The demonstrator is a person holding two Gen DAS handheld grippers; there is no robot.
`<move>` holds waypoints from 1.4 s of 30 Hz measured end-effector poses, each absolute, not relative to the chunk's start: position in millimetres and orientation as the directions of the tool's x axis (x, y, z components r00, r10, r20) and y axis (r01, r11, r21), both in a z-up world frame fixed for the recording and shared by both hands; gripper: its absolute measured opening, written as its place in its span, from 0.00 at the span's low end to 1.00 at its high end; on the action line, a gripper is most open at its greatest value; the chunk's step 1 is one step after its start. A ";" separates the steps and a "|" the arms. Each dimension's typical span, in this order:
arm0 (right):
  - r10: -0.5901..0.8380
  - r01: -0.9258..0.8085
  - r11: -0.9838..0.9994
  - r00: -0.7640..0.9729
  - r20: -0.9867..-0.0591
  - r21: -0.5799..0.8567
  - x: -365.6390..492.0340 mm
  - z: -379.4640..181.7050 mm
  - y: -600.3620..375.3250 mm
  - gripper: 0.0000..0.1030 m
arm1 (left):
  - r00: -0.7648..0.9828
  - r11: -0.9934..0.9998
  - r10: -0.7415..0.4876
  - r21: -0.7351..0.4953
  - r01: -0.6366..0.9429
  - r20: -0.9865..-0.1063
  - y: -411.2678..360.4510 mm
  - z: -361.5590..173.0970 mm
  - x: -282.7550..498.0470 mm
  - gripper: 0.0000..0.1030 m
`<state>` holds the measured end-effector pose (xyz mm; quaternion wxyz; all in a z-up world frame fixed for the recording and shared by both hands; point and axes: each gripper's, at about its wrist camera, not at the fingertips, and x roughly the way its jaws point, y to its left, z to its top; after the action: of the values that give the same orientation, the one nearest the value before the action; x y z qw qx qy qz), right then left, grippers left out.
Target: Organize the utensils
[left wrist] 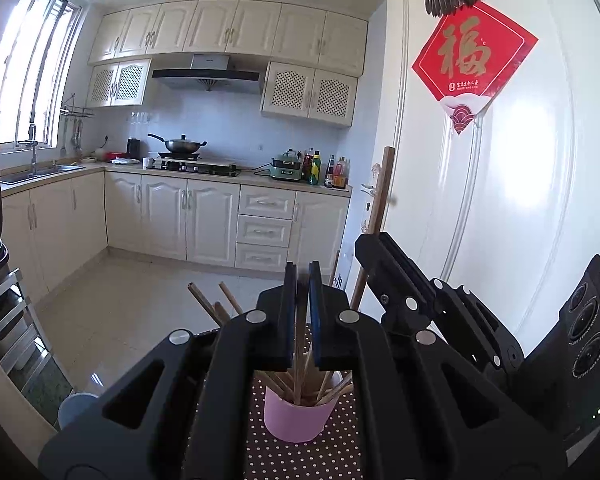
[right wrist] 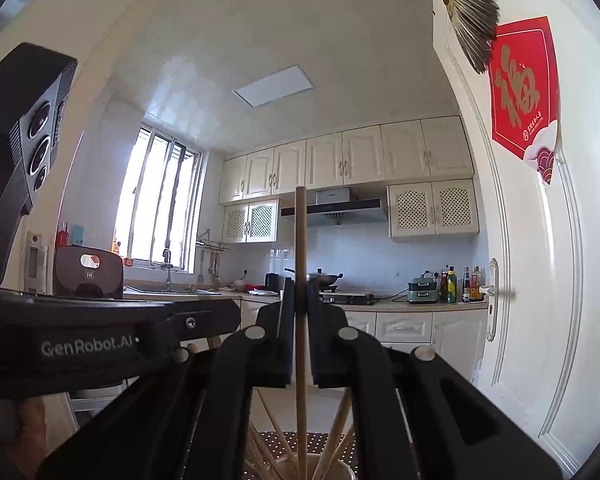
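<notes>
A pink cup (left wrist: 296, 420) full of wooden chopsticks stands on a brown polka-dot cloth (left wrist: 300, 460). My left gripper (left wrist: 302, 280) is shut on one thin chopstick (left wrist: 300, 356) whose lower end is in the cup. My right gripper (right wrist: 300, 296) is shut on a thicker wooden stick (right wrist: 301, 240), held upright, its lower end in the same cup (right wrist: 320, 468). In the left wrist view the right gripper (left wrist: 384, 248) shows just to the right, holding its stick (left wrist: 380, 208). The left gripper's body (right wrist: 100, 336) fills the left of the right wrist view.
A white door (left wrist: 500, 200) with a red paper sign (left wrist: 472, 60) is close on the right. Kitchen counter (left wrist: 220, 172) with stove and bottles lies across the tiled floor. A metal rack (left wrist: 8, 320) stands at left, a small bucket (left wrist: 76, 408) below.
</notes>
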<state>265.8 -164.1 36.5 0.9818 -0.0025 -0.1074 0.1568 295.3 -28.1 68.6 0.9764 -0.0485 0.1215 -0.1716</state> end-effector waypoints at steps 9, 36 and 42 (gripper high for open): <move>0.313 -0.316 0.949 0.931 0.191 -0.013 265.4 36.9 -168.2 0.05 | 0.921 0.946 -0.318 -0.145 0.291 -0.224 -21.4 66.7 294.3 0.44; 0.317 -0.325 0.946 0.935 0.159 0.026 226.5 56.5 -176.3 0.43 | 0.955 0.973 -0.223 -0.107 0.206 -0.196 -4.6 84.0 249.5 0.74; 0.303 -0.307 0.952 0.946 0.118 0.018 198.6 60.5 -178.8 0.56 | 0.966 0.981 -0.190 -0.079 0.179 -0.177 2.7 85.8 217.7 0.82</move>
<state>198.6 -178.8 60.5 0.9862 0.0179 -0.0568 0.1546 217.7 2.7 85.8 0.9909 -0.0310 0.0921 -0.0932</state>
